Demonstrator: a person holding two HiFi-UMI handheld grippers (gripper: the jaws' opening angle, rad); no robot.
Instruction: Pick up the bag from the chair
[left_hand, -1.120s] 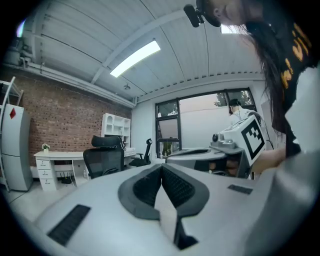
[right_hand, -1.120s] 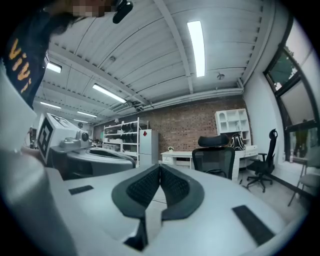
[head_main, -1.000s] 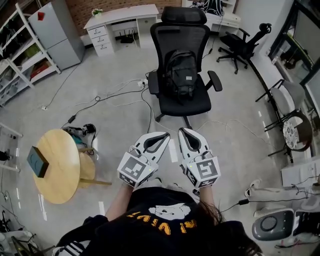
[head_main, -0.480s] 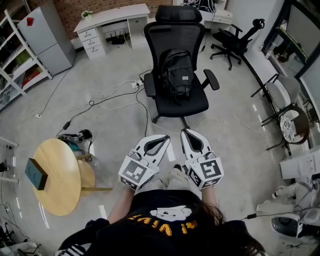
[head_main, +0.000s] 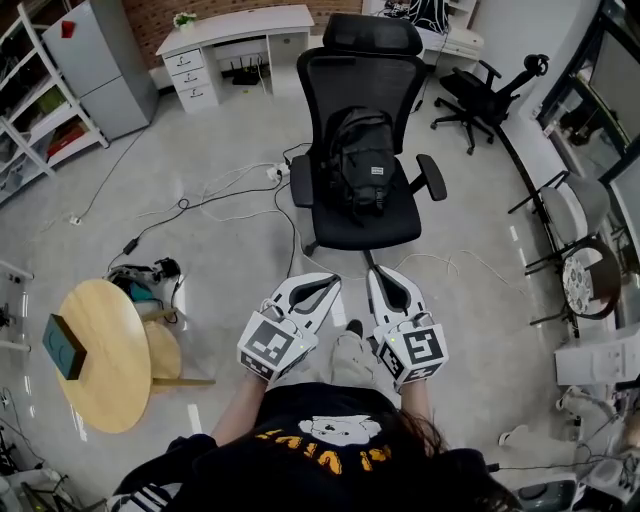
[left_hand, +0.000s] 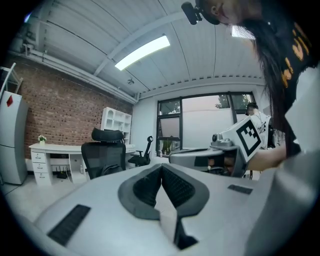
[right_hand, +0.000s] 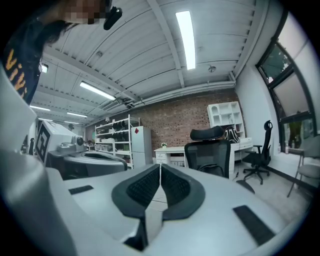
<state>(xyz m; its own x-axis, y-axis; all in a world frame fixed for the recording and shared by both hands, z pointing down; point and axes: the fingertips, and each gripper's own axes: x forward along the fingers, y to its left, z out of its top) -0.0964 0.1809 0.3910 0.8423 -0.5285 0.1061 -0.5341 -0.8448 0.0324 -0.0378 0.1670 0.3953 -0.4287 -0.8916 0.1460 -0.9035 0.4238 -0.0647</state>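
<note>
Jaws, left: both jaws of my left gripper (head_main: 327, 284) are pressed together, with nothing in them.
Jaws, right: my right gripper (head_main: 384, 276) is closed up too and holds nothing.
Bag: the black bag (head_main: 362, 160) sits on the seat of the black chair (head_main: 366, 222), leaning on its back, well in front of me.
Done: nothing yet; I am not at the bag.
Left to do: get close, open up, grab the bag, lift it off.
Around, left: a round wooden table (head_main: 110, 350) with a small dark box (head_main: 62, 345) on it.
Around, middle: wires (head_main: 215, 195) lie on the floor beside the chair.
Around, right: another black chair (head_main: 490, 85), well apart.
In the way: I think only the chair arms (head_main: 432, 178), one on each side of the bag.
</note>
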